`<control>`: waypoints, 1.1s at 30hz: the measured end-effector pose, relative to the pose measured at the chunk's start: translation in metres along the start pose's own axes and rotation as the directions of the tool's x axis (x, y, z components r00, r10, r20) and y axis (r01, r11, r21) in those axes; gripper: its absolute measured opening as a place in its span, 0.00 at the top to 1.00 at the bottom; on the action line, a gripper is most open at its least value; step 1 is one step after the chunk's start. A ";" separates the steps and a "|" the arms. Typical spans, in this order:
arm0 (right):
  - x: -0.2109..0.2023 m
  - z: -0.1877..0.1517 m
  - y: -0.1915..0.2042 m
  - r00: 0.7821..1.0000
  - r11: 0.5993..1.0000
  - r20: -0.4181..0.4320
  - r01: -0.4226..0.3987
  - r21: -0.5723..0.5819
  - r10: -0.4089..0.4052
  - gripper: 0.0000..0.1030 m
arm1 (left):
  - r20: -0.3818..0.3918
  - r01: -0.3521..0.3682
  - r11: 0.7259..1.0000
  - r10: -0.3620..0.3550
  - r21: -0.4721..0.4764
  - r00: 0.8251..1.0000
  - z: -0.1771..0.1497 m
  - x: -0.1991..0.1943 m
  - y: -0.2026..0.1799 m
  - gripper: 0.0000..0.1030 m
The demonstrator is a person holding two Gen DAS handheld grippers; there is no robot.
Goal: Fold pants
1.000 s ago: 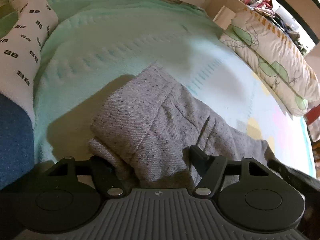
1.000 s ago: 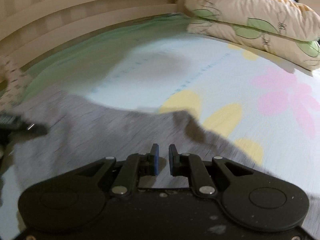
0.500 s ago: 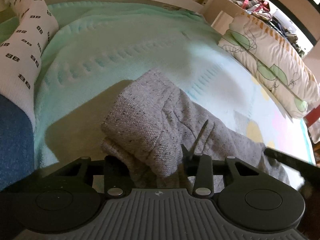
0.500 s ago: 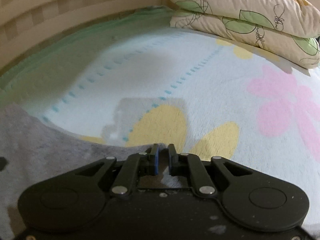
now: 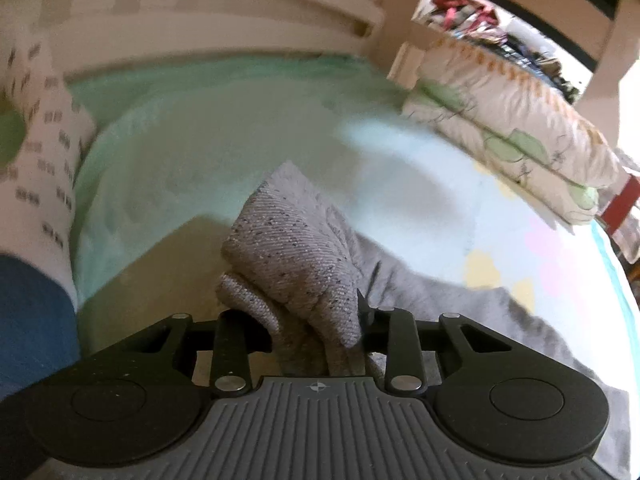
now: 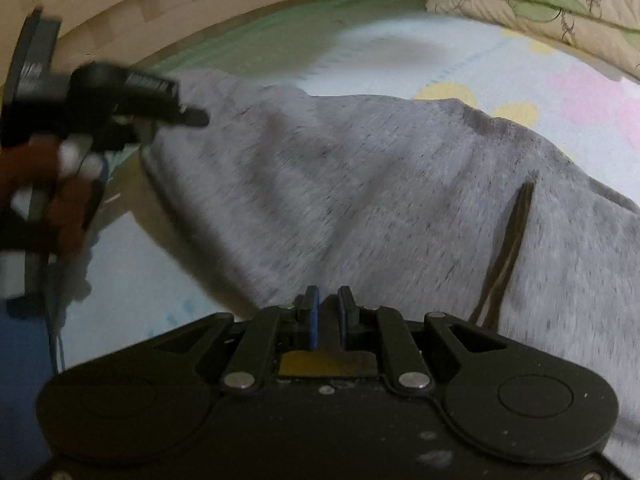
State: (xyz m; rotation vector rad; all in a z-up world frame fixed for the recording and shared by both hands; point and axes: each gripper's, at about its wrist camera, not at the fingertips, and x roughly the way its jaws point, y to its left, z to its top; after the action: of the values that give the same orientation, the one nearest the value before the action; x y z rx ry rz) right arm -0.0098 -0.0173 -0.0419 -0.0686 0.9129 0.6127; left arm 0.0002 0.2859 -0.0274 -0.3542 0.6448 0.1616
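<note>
**Bunched grip on the left, nothing on the right – sloppy fold incoming?**

Left hand-held gripper [image 5: 308, 320] clamped on a thick wad of the grey pants [image 6: 380, 184], lifted off the bed [image 5: 192, 152]; rest still draped across the blanket. Right hand-held gripper [image 6: 325, 312] hovering just over the fabric, fingers nearly together, gripping nothing as far as visible. Biggest risk, probably: hauling one bunched corner alone drags everything sideways and creases the fold. Could also slip out, being such a fat wad. Loose drawstring [image 6: 504, 248] might snag too.
</note>
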 end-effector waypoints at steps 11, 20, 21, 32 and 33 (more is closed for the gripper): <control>-0.043 0.007 -0.049 0.992 0.993 0.128 -0.005 0.115 -0.009 0.87 | 0.162 0.139 0.937 -0.199 0.321 0.967 0.009 -0.074 -0.136 0.74; -0.074 -0.023 -0.149 0.978 0.926 0.081 0.156 0.343 -0.195 0.86 | -0.113 0.419 0.826 -0.408 0.378 0.906 -0.053 -0.034 -0.244 0.74; -0.077 -0.025 -0.154 0.975 0.925 0.079 0.170 0.340 -0.208 0.86 | -0.128 0.425 0.826 -0.408 0.370 0.904 -0.057 -0.032 -0.243 0.74; -0.076 0.014 -0.173 0.976 0.949 0.176 0.068 0.309 -0.127 0.58 | -0.129 0.168 0.964 -0.143 0.206 0.981 -0.029 0.030 -0.166 0.74; -0.071 0.022 -0.171 0.978 0.950 0.182 0.041 0.309 -0.102 0.58 | -0.145 0.151 0.968 -0.123 0.199 0.982 -0.029 0.037 -0.163 0.74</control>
State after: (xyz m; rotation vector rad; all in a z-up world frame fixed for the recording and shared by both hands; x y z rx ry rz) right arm 0.0636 -0.1859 -0.0077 0.2313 0.7997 0.3975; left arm 0.0551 0.1253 -0.0275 -0.2057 0.7583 -0.0630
